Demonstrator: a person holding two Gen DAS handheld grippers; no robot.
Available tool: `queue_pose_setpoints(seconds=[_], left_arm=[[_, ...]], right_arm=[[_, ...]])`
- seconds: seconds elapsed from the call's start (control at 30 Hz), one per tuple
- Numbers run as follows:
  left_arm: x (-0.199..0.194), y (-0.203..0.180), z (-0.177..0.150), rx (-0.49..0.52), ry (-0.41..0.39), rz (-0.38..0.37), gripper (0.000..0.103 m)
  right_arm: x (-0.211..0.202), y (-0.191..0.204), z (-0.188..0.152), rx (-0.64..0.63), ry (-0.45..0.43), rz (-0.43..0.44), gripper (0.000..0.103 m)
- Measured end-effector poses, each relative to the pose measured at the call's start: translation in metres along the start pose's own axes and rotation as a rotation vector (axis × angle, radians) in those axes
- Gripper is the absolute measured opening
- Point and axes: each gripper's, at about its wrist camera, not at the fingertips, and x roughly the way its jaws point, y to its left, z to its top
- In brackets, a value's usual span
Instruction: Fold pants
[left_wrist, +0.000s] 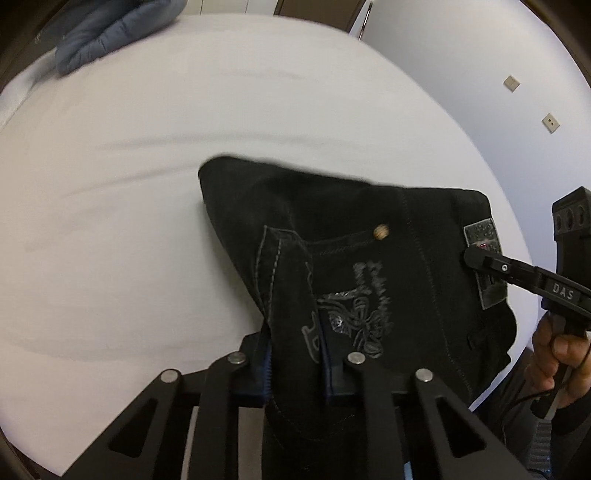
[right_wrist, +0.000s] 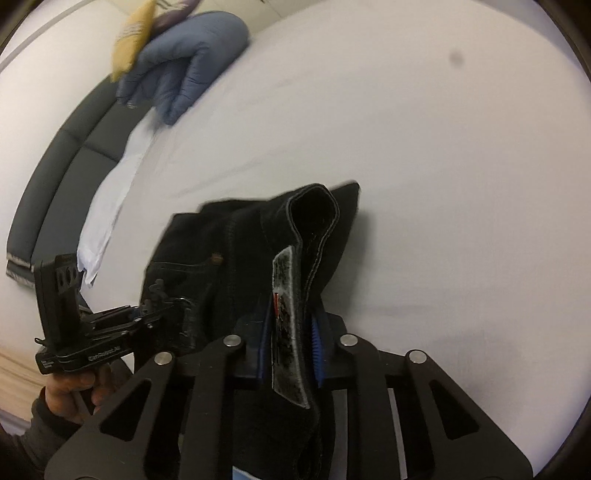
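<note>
Black jeans (left_wrist: 354, 236) with grey stitching and an embroidered back pocket are held up over a white bed sheet (left_wrist: 129, 184). My left gripper (left_wrist: 295, 354) is shut on the pocket side of the waistband. My right gripper (right_wrist: 291, 332) is shut on the waistband at the grey leather patch (right_wrist: 286, 325). The right gripper also shows in the left wrist view (left_wrist: 480, 260), clamped at the patch (left_wrist: 484, 236). The left gripper shows in the right wrist view (right_wrist: 162, 310), gripping the jeans (right_wrist: 240, 236). The legs are hidden below.
A blue puffy garment (left_wrist: 110, 33) lies at the far side of the bed; it also shows in the right wrist view (right_wrist: 184, 66) with a yellow item (right_wrist: 133, 40). A dark padded headboard (right_wrist: 62, 173) runs along the left. A white wall (left_wrist: 480, 74) is at right.
</note>
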Motion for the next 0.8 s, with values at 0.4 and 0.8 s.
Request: queue_pose_setpoints(seconds=[0.4, 0.8], left_arm=[[0.001, -0.031, 0.100, 0.060, -0.136, 0.018, 0.021], [0.076, -0.018, 0.075, -0.016, -0.101, 0.052, 0.067]], right_arm=[[-0.016, -0.039, 0.112, 0.022, -0.093, 0.039, 0.016], [0.031, -0.129, 0.107, 0.153, -0.070, 0.039, 0.043]])
